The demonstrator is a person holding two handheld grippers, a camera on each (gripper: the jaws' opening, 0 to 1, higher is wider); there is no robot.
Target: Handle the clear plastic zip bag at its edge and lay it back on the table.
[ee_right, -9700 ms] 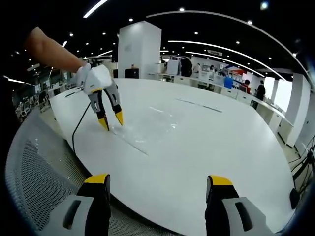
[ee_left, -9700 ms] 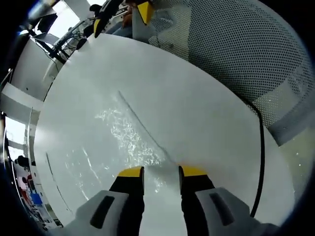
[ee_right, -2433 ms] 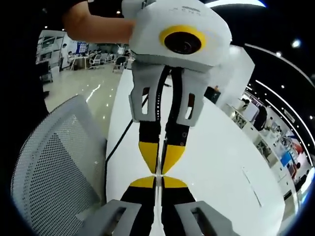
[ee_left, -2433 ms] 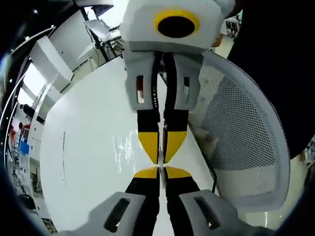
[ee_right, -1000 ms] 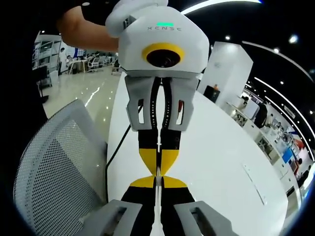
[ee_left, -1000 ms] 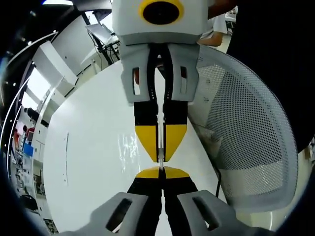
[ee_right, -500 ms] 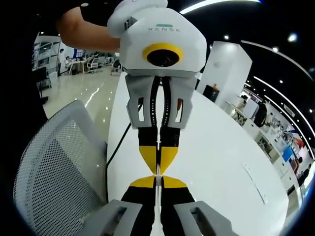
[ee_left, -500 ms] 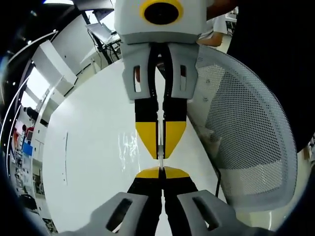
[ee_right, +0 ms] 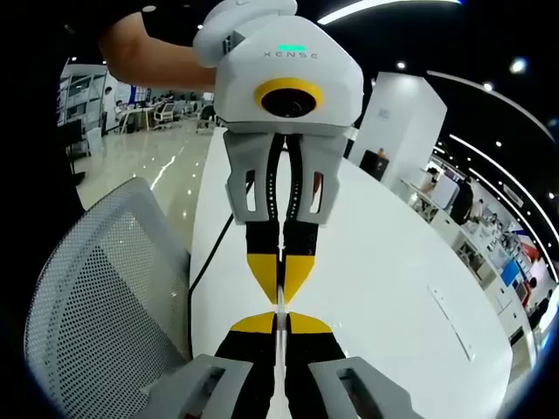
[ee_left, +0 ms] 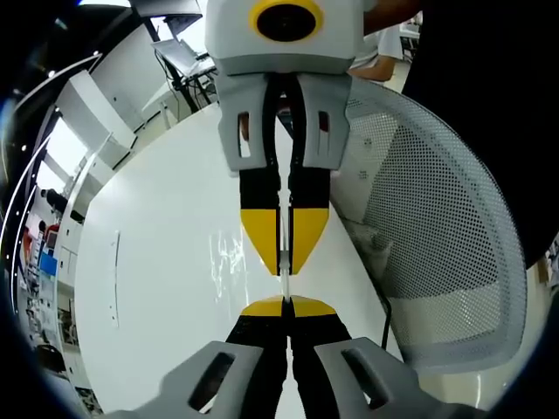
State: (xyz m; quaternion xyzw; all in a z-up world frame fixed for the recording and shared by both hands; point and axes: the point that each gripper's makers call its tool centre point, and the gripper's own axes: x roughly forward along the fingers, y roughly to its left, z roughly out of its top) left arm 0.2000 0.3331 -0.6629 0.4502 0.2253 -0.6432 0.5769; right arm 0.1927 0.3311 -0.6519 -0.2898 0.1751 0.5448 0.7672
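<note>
The clear zip bag is seen edge-on as a thin line between the two grippers, which face each other tip to tip above the white table. Its crinkled film glints just left of the tips. My left gripper is shut on the bag's edge. The right gripper comes down from the top of the left gripper view and is shut on the same edge. In the right gripper view, my right gripper pinches the bag, and the left gripper meets it from above, held by a person's hand.
A grey mesh chair stands at the table's edge, also the chair at the left of the right gripper view. A black cable runs along the table rim. A thin strip lies far out on the tabletop.
Earlier the bag lay flat on the table with the left gripper open around its edge. Now both grippers are shut on it and hold it up. In the last second the tips drew slightly apart.
</note>
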